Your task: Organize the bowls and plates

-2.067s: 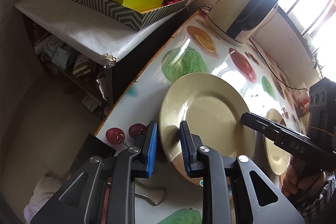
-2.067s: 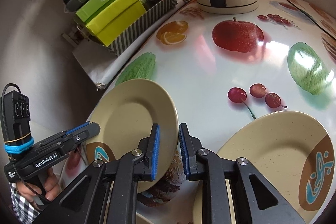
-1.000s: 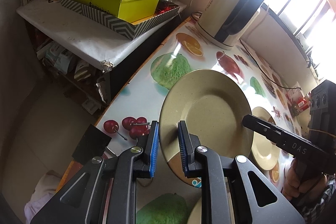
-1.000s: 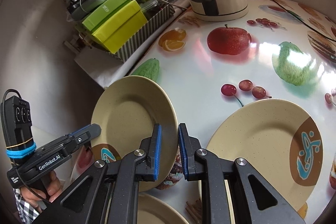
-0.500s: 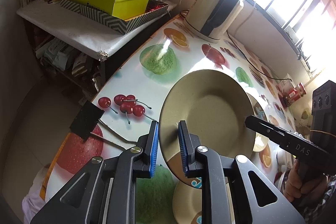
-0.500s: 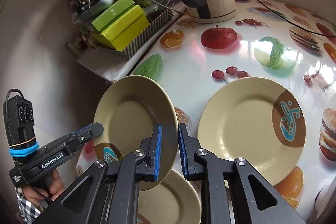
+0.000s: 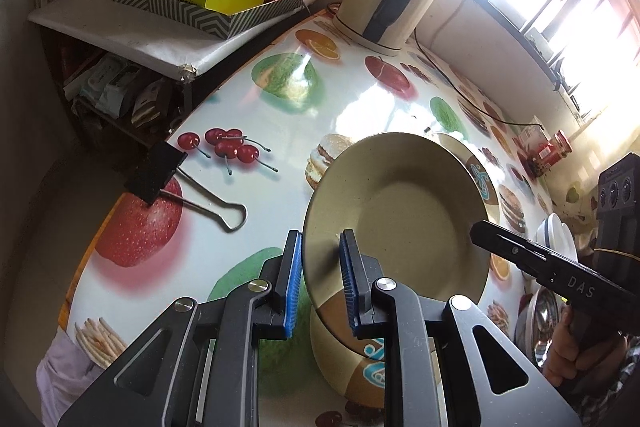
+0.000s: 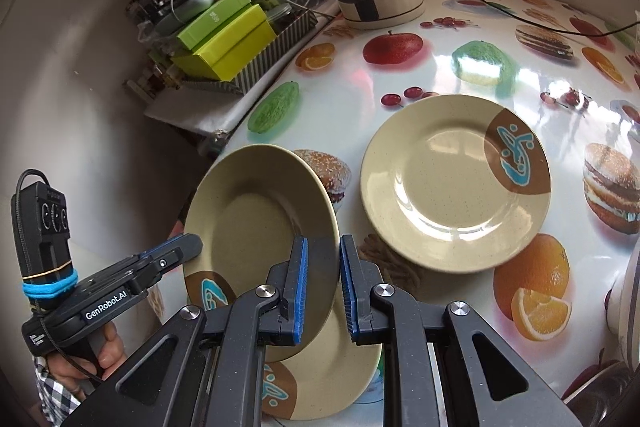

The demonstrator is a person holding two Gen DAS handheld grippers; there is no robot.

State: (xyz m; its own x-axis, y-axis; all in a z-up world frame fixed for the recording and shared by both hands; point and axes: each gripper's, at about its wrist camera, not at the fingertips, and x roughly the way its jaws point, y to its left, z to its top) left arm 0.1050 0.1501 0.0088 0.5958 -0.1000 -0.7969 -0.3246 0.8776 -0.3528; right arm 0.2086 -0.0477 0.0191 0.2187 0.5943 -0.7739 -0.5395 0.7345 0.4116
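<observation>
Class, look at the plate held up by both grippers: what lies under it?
Under the held plate lies another plate on the table, brown patch showing. Its far part is covered.

Glossy speckled plate [image 8: 452, 183], shiny tablecloth [image 7: 248, 227], probably plastic

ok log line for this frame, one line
left gripper: on plate rim | right gripper: same plate | plate: lifted, tilted | below: second plate

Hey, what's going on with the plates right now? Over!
Both grippers clamp one plate's rim, lifted, tilted. Second plate directly underneath. Third plate lies alongside.
</observation>
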